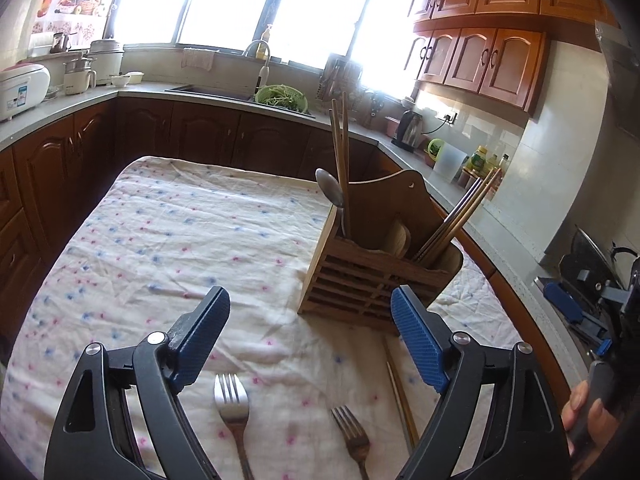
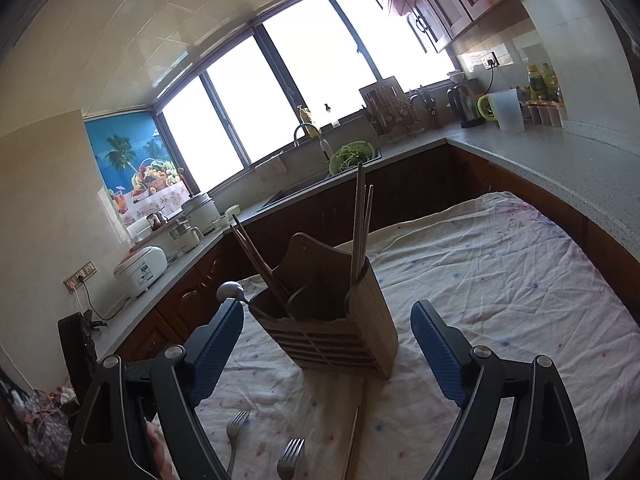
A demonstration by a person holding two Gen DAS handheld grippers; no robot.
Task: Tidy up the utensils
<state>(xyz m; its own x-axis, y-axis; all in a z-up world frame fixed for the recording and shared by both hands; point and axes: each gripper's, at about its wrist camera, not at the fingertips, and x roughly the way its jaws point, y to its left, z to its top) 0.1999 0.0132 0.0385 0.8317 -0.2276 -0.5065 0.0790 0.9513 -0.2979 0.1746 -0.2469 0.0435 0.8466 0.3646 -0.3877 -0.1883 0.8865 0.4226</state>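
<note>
Two forks on the floral cloth [image 1: 180, 232], both short of the wooden utensil holder [image 1: 372, 280], which already carries chopsticks and a spoon. In the left wrist view: left fork [image 1: 233, 412] at six o'clock from the left gripper [image 1: 308, 336], right fork [image 1: 352, 436] nearer five o'clock; handles trailing back toward the camera, tines toward twelve. Loose chopstick [image 1: 398, 396] lying beside them, same axis. Left gripper spread wide, holding nothing. Right gripper [image 2: 328, 356] likewise wide and bare, framing the holder at twelve. Likely nearer: left.
</note>
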